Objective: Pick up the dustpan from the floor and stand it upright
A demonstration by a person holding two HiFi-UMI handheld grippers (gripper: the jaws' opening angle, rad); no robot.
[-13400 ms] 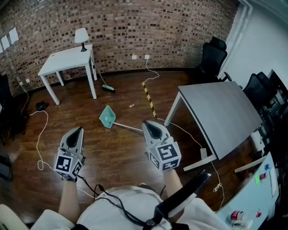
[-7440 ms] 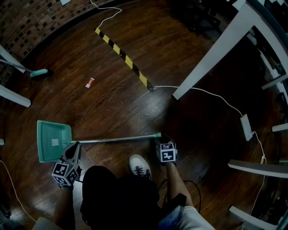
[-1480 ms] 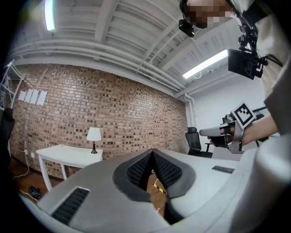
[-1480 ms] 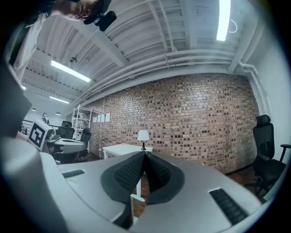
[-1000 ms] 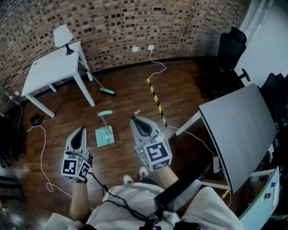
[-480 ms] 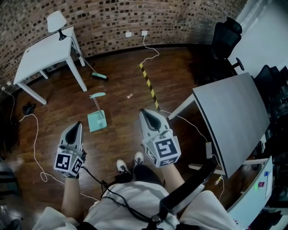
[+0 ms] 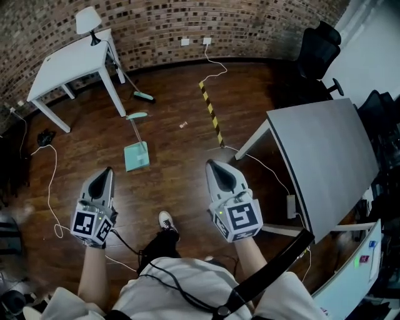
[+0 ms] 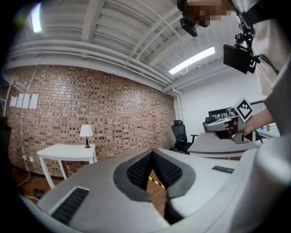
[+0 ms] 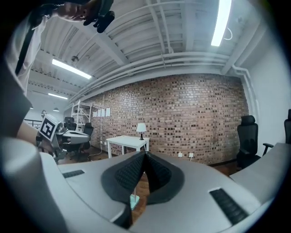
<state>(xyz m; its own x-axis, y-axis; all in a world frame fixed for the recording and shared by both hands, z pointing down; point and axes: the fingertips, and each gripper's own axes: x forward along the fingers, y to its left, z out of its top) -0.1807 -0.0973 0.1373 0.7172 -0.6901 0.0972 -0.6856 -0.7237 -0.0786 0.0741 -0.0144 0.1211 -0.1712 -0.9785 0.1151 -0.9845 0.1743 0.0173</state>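
The left gripper (image 7: 105, 174) is closed, the tips of its ribbed black pads touching with nothing between them. The right gripper (image 7: 217, 167) is closed the same way and is also empty. Both are held out level in front of the person, side by side and well apart, above the dark brown wooden floor (image 7: 181, 169).

The teal plastic dustpan (image 7: 136, 155) with a long thin metal handle stands upright on that floor ahead of the two grippers, well clear of both. In the right gripper view its pan and upright pole show through the gap beneath the closed jaw tips.

Beyond the dustpan a white rectangular table (image 7: 65, 62) carries a small white-shaded lamp (image 7: 87, 22), and a teal-headed broom (image 7: 142, 97) leans by the table's leg. A yellow-and-black striped strip (image 7: 211, 112) lies on the floor to the right of the dustpan. A large grey table (image 7: 319, 156) stands at the right, and a red brick wall (image 7: 187, 19) runs along the back.
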